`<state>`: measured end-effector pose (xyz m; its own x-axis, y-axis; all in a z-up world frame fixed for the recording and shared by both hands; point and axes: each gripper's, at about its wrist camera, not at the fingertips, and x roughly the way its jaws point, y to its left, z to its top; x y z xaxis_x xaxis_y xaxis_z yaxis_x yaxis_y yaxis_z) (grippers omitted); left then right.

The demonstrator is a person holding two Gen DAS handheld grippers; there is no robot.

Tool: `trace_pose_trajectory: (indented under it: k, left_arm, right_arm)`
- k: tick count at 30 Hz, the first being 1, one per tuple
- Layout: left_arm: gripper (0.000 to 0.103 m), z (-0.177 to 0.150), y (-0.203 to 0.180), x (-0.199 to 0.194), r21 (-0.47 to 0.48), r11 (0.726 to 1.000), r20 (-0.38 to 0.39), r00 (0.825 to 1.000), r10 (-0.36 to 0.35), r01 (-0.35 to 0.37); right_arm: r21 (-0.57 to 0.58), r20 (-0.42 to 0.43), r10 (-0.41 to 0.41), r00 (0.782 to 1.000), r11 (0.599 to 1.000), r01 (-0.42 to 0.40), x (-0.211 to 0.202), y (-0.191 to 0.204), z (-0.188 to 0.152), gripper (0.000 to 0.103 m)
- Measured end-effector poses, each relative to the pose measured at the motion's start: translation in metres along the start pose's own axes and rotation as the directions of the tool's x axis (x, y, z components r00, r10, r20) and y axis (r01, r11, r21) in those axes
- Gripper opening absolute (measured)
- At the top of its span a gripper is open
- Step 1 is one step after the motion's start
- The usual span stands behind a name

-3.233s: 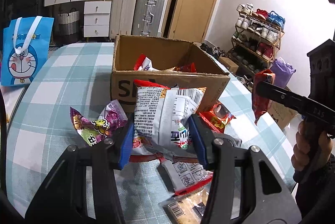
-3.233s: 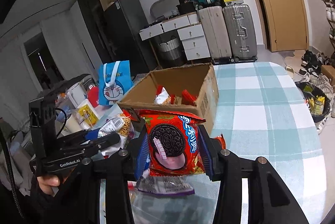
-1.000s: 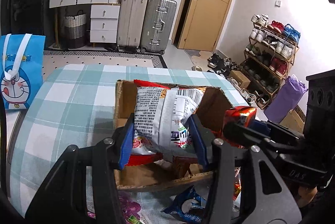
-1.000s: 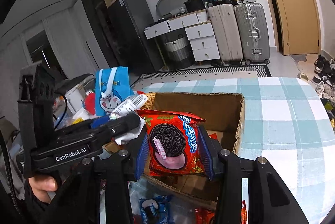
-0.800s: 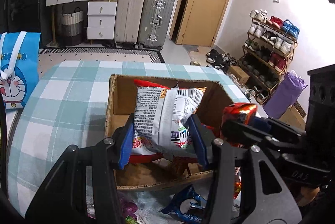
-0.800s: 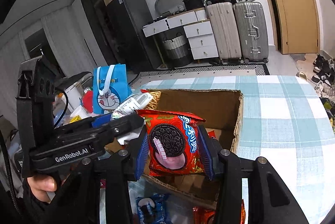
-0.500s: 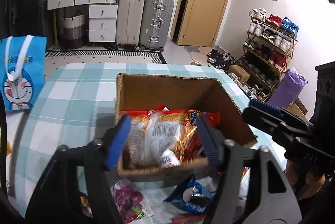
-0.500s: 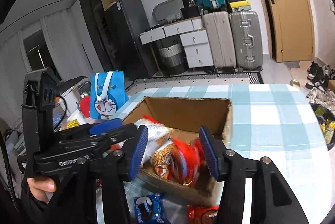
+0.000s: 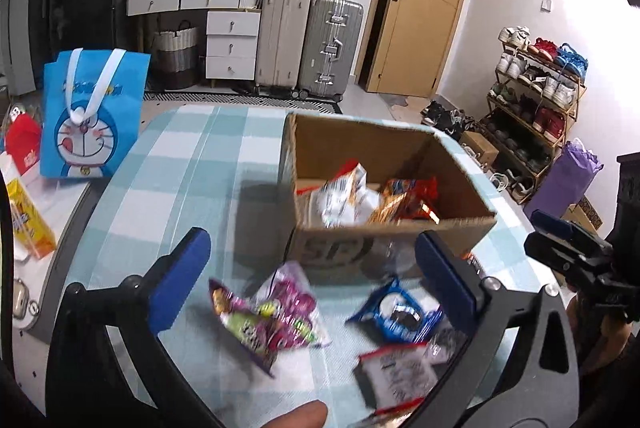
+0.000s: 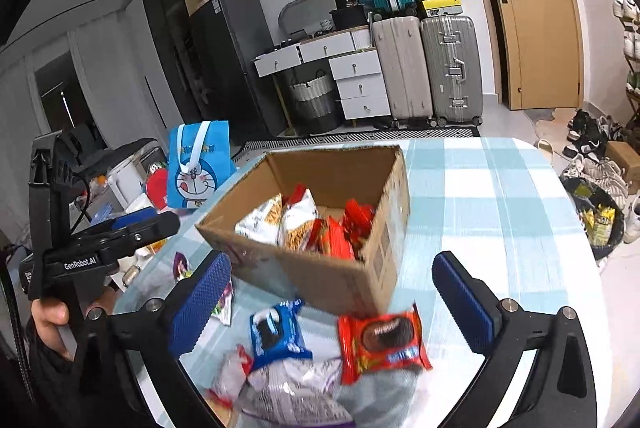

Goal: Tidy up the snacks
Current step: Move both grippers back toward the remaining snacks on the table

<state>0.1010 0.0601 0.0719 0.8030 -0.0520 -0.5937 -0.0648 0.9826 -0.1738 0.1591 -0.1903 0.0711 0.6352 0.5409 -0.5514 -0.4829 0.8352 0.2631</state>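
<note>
A cardboard box (image 9: 384,148) stands on the checked table and holds several snack bags (image 9: 348,196); it also shows in the right wrist view (image 10: 320,268), with bags inside (image 10: 304,216). My left gripper (image 9: 316,280) is open and empty, above a purple snack bag (image 9: 276,320) and a blue Oreo pack (image 9: 400,312) in front of the box. My right gripper (image 10: 332,304) is open and empty, above a blue Oreo pack (image 10: 276,332) and a red Oreo pack (image 10: 380,344).
A blue Doraemon bag (image 9: 92,116) stands left of the table. A white-and-red pack (image 9: 396,376) and a grey-purple bag (image 10: 296,392) lie near the front edge. The checked tablecloth (image 10: 500,212) extends right of the box. Suitcases, drawers and a shoe rack stand behind.
Both grippers opened and dropped the white chip bag and the red Oreo pack into the box, then pulled back and opened wider. They now hang over the loose snacks in front of it.
</note>
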Motion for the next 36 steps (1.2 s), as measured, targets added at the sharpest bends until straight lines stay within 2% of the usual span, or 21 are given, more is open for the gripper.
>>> trace_pose_trajectory:
  k: [3,6,10,13,18,20,23,36]
  left_arm:
    - [0.102,-0.014,0.004,-0.001,-0.005,1.000,-0.006,1.000,0.002,-0.002]
    - [0.102,-0.027,0.007,0.000,-0.008,1.000,-0.015,1.000,0.002,-0.002]
    - [0.102,-0.032,0.011,0.003,-0.015,1.000,-0.030,0.999,0.012,-0.013]
    - [0.102,-0.031,0.012,0.008,-0.021,0.999,-0.038,0.999,0.029,-0.030]
    - [0.102,-0.036,0.016,0.021,-0.018,0.999,-0.068,0.997,0.045,-0.046]
    - [0.102,-0.039,0.017,0.024,-0.026,0.999,-0.077,0.996,0.044,-0.046]
    - [0.102,-0.043,0.018,0.033,-0.027,0.999,-0.111,0.993,0.042,-0.045]
    - [0.102,-0.047,0.019,0.039,-0.020,0.998,-0.130,0.990,0.051,-0.054]
  right_arm:
    - [-0.003,-0.022,-0.026,0.999,1.000,0.026,-0.002,0.000,-0.009,0.102]
    - [-0.023,-0.056,-0.001,0.998,1.000,0.000,-0.002,0.002,-0.021,0.102]
    - [-0.068,-0.100,-0.055,0.994,0.997,0.048,0.001,0.005,-0.036,0.102]
    - [-0.059,-0.130,-0.059,0.990,0.997,0.052,0.008,0.003,-0.037,0.102]
    - [-0.023,-0.108,-0.083,0.991,0.996,0.081,0.009,-0.006,-0.040,0.102]
    - [-0.022,-0.128,-0.071,0.989,0.997,0.069,0.011,-0.008,-0.040,0.102]
    - [-0.023,-0.126,-0.101,0.987,0.995,0.098,0.013,-0.011,-0.041,0.102]
    - [-0.029,-0.155,-0.118,0.981,0.993,0.115,0.018,-0.012,-0.044,0.102]
